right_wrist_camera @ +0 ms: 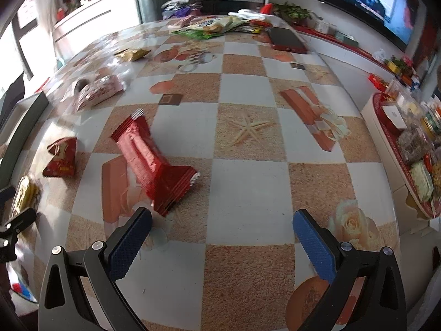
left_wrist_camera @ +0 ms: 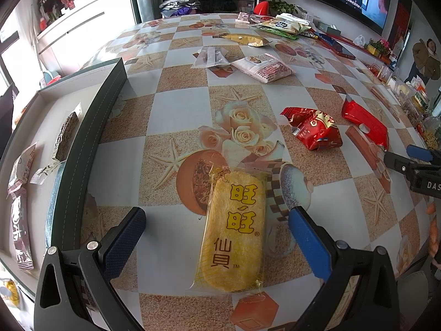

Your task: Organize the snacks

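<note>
Four wrapped snacks are already lying in the grey-rimmed white box at nine o'clock — most are waiting on the checkered bench. Left gripper, jaws released, is straddling the yellow rice-cracker packet; right gripper, likewise released, is nearing the shiny red wrapper.
</note>
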### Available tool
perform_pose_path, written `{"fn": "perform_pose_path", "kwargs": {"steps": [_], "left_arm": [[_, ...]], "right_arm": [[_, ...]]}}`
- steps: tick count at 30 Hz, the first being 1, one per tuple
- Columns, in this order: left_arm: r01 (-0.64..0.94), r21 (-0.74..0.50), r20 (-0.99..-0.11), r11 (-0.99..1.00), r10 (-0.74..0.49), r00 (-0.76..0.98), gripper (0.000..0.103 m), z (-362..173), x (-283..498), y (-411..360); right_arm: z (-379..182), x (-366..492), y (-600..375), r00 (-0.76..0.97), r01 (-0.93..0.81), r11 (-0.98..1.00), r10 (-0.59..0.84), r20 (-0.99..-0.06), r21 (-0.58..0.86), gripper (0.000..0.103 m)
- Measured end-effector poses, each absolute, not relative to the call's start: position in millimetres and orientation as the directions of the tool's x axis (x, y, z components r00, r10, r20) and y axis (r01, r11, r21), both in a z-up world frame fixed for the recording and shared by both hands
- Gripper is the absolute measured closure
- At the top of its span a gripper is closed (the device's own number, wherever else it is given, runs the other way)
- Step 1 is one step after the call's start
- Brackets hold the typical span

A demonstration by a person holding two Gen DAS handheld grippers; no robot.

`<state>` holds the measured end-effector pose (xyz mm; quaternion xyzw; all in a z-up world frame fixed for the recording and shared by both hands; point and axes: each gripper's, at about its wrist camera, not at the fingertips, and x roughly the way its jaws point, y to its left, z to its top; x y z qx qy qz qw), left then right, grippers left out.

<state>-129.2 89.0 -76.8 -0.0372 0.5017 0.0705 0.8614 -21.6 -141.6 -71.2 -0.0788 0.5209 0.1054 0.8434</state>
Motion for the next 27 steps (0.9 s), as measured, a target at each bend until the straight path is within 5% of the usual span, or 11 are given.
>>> {"fn": "perform_pose_path", "kwargs": {"steps": [13,20,23,24,25,26,27], "left_arm": [[-0.127,0.006,-0.876,0.992,0.067,0.477,0.000,-77.1,-125.1,90.5],[-0.134,0.006,-0.915,0.991,0.059,0.400,0.000,-77.1,-116.1,90.1],[-0.124,0.003,-0.921,0.992,0.051,0.387,0.006,-75.5,-117.5,86.2],[-0.116,0.002,-0.921,0.993,0.047,0.387,0.013,-73.9,-118.1,83.8],[-0.104,0.002,-0.920,0.995,0.042,0.390,0.023,-71.9,-118.8,80.6],[-0.087,0.001,-0.917,0.996,0.036,0.397,0.031,-68.8,-120.1,76.1],[-0.073,0.003,-0.915,0.997,0.032,0.403,0.051,-66.7,-120.9,72.9]], "right_arm": [[-69.4,15.3,-80.0,0.382,-0.553,0.820,0.092,-0.920,-0.147,0.001],[-78.6,40.0,-70.1,0.239,-0.525,0.851,0.152,-0.959,0.003,0.001],[-73.1,29.3,-68.4,0.251,-0.532,0.847,0.162,-0.954,0.004,0.019],[-70.5,25.8,-67.9,0.256,-0.534,0.845,0.165,-0.952,0.003,0.035],[-67.9,22.3,-67.5,0.261,-0.535,0.845,0.168,-0.951,0.003,0.057],[-65.2,18.5,-67.4,0.267,-0.531,0.848,0.168,-0.949,0.001,0.069],[-64.3,16.0,-67.6,0.268,-0.521,0.853,0.164,-0.949,0.000,0.076]]}}
